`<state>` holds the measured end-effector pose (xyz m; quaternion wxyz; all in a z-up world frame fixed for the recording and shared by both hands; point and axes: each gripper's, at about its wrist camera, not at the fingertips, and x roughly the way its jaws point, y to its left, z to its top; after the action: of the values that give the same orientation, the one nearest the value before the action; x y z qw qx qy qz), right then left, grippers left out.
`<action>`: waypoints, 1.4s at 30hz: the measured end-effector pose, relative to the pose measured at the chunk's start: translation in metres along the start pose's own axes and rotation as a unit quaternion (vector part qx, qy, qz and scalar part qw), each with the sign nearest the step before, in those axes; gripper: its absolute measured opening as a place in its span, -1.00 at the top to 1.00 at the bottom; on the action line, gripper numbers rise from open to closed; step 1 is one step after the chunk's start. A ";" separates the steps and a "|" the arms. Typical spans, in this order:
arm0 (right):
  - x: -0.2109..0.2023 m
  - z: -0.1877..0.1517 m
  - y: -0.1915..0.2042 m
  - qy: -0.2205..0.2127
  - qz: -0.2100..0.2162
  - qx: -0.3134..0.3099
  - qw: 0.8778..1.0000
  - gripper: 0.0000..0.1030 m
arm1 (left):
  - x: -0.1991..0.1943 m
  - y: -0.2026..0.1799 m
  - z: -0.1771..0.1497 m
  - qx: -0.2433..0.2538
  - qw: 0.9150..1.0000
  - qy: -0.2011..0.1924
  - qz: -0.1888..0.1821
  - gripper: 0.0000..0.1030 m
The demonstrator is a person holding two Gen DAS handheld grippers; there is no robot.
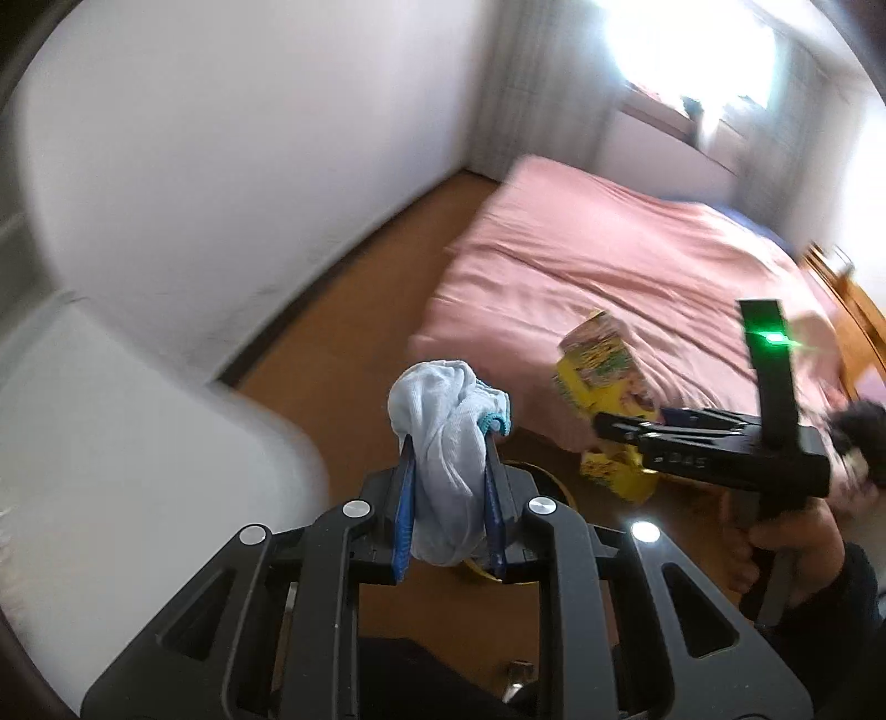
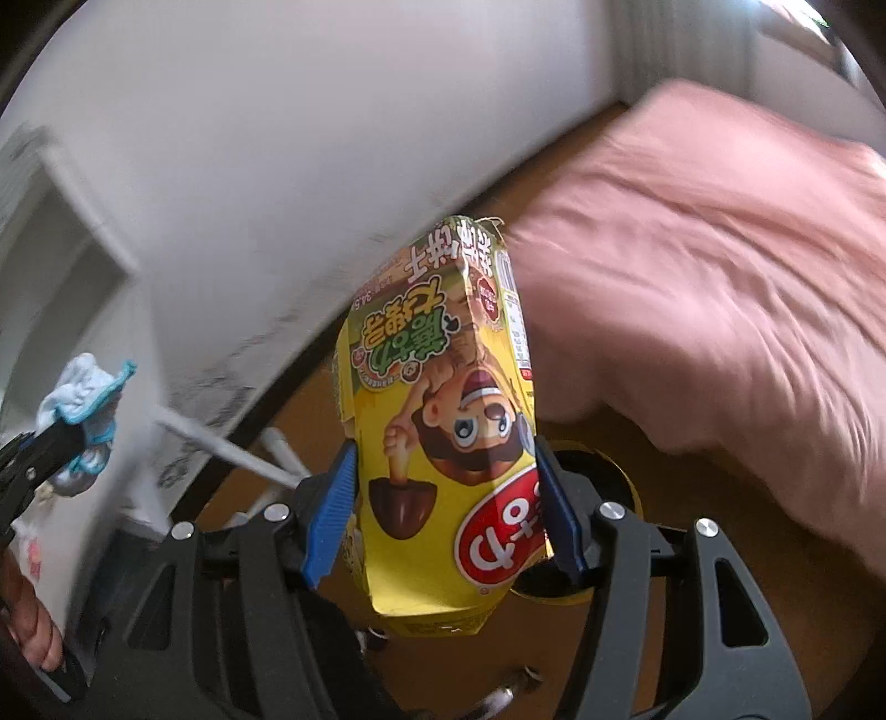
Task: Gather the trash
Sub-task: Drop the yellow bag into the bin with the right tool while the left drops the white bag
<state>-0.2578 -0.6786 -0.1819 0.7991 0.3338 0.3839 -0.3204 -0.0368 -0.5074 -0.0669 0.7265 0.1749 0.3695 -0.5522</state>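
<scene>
My left gripper (image 1: 447, 443) is shut on a crumpled light-blue cloth (image 1: 443, 432) with a teal hem, held in the air above the wooden floor. It also shows at the left edge of the right wrist view (image 2: 83, 404). My right gripper (image 2: 443, 448) is shut on a yellow snack box (image 2: 443, 443) with a cartoon face, held upside down. In the left wrist view the box (image 1: 598, 365) and the right gripper (image 1: 609, 426) are to the right, in front of the bed. A round yellow-rimmed bin (image 2: 603, 471) lies on the floor below both grippers, mostly hidden.
A bed with a pink cover (image 1: 609, 266) fills the right side. A white wall (image 1: 221, 166) runs along the left, with a white cabinet (image 1: 111, 443) near. Brown wooden floor (image 1: 360, 288) lies between. A bright window (image 1: 692, 50) is at the back.
</scene>
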 end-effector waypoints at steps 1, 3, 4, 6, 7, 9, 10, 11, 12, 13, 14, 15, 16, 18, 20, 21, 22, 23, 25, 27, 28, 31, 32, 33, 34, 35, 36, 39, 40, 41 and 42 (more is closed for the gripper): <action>0.006 -0.004 -0.015 0.012 -0.008 0.011 1.000 -0.16 | 0.019 -0.016 -0.001 0.020 1.000 0.007 -0.011 0.61; 0.023 -0.014 -0.040 0.038 -0.014 0.031 0.999 -0.16 | 0.044 -0.032 -0.005 0.045 0.999 0.017 -0.015 0.60; 0.031 -0.019 -0.047 0.048 -0.016 0.038 0.998 -0.16 | 0.067 -0.041 -0.010 0.059 0.998 0.030 -0.021 0.60; 0.050 -0.031 -0.066 0.077 -0.023 0.055 0.995 -0.16 | 0.100 -0.043 -0.018 0.060 0.996 0.057 -0.039 0.60; 0.058 -0.036 -0.074 0.087 -0.027 0.060 0.994 -0.16 | 0.116 -0.046 -0.022 0.060 0.995 0.071 -0.045 0.60; 0.076 -0.048 -0.085 0.107 -0.028 0.070 0.991 -0.16 | 0.141 -0.053 -0.028 0.057 0.993 0.093 -0.053 0.60; 0.083 -0.051 -0.088 0.116 -0.027 0.073 0.990 -0.16 | 0.157 -0.056 -0.033 0.053 0.991 0.108 -0.053 0.60; 0.090 -0.054 -0.093 0.125 -0.028 0.076 0.989 -0.16 | 0.170 -0.058 -0.036 0.051 0.990 0.120 -0.053 0.60; 0.097 -0.056 -0.095 0.131 -0.029 0.080 0.988 -0.16 | 0.180 -0.061 -0.040 0.049 0.989 0.131 -0.053 0.60; 0.101 -0.057 -0.097 0.135 -0.029 0.081 0.987 -0.16 | 0.194 -0.061 -0.043 0.041 0.987 0.146 -0.056 0.60; 0.104 -0.058 -0.098 0.137 -0.028 0.084 0.987 -0.16 | 0.199 -0.065 -0.047 0.037 0.986 0.152 -0.058 0.60; 0.107 -0.059 -0.101 0.138 -0.026 0.086 0.986 -0.16 | 0.205 -0.064 -0.050 0.034 0.985 0.157 -0.059 0.60; 0.107 -0.059 -0.101 0.139 -0.025 0.087 0.986 -0.17 | 0.211 -0.064 -0.050 0.032 0.985 0.162 -0.059 0.60; 0.110 -0.058 -0.104 0.138 -0.023 0.091 0.986 -0.17 | 0.216 -0.065 -0.049 0.029 0.984 0.168 -0.058 0.60; 0.111 -0.056 -0.104 0.136 -0.021 0.094 0.986 -0.19 | 0.220 -0.066 -0.052 0.026 0.983 0.169 -0.063 0.60; 0.110 -0.055 -0.104 0.133 -0.019 0.097 0.986 -0.20 | 0.220 -0.067 -0.052 0.026 0.983 0.169 -0.062 0.60; 0.109 -0.054 -0.104 0.131 -0.016 0.099 0.986 -0.22 | 0.222 -0.067 -0.052 0.028 0.983 0.170 -0.061 0.60; 0.108 -0.054 -0.105 0.129 -0.012 0.101 0.987 -0.25 | 0.220 -0.066 -0.054 0.028 0.983 0.170 -0.060 0.60; 0.105 -0.053 -0.105 0.126 -0.008 0.103 0.987 -0.32 | 0.224 -0.066 -0.054 0.028 0.983 0.173 -0.059 0.60; 0.104 -0.053 -0.106 0.123 -0.007 0.103 0.987 -0.36 | 0.228 -0.067 -0.053 0.028 0.982 0.176 -0.059 0.60; 0.103 -0.052 -0.106 0.121 -0.007 0.104 0.987 -0.36 | 0.230 -0.068 -0.053 0.029 0.982 0.177 -0.060 0.60; 0.100 -0.051 -0.109 0.112 -0.008 0.110 0.987 -0.37 | 0.237 -0.071 -0.053 0.031 0.981 0.183 -0.061 0.60; 0.097 -0.050 -0.111 0.108 -0.010 0.114 0.988 -0.39 | 0.239 -0.073 -0.054 0.033 0.980 0.185 -0.063 0.59; 0.094 -0.050 -0.113 0.103 -0.012 0.119 0.987 -0.40 | 0.240 -0.074 -0.053 0.034 0.980 0.185 -0.064 0.54; 0.091 -0.048 -0.116 0.098 -0.015 0.123 0.987 -0.40 | 0.242 -0.077 -0.053 0.035 0.979 0.188 -0.065 0.25; 0.087 -0.047 -0.119 0.094 -0.019 0.126 0.987 -0.41 | 0.243 -0.079 -0.052 0.035 0.979 0.189 -0.066 0.05; 0.080 -0.046 -0.122 0.088 -0.023 0.128 0.988 -0.41 | 0.242 -0.081 -0.051 0.034 0.980 0.187 -0.065 -0.33; 0.064 -0.039 -0.129 0.065 -0.040 0.132 0.988 -0.45 | 0.227 -0.087 -0.043 0.045 0.984 0.159 -0.070 -0.45; 0.059 -0.038 -0.130 0.058 -0.042 0.133 0.988 -0.45 | 0.224 -0.088 -0.042 0.049 0.984 0.157 -0.070 -0.50; 0.056 -0.037 -0.129 0.055 -0.042 0.133 0.989 -0.45 | 0.219 -0.088 -0.040 0.052 0.985 0.152 -0.070 -0.51; 0.052 -0.035 -0.127 0.052 -0.041 0.132 0.989 -0.45 | 0.212 -0.087 -0.039 0.056 0.985 0.146 -0.067 -0.54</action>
<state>-0.3434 -0.7372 -0.2790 0.7135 0.4362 0.3926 -0.3827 -0.1068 -0.6531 -0.2340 0.6152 0.2687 0.4509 -0.5883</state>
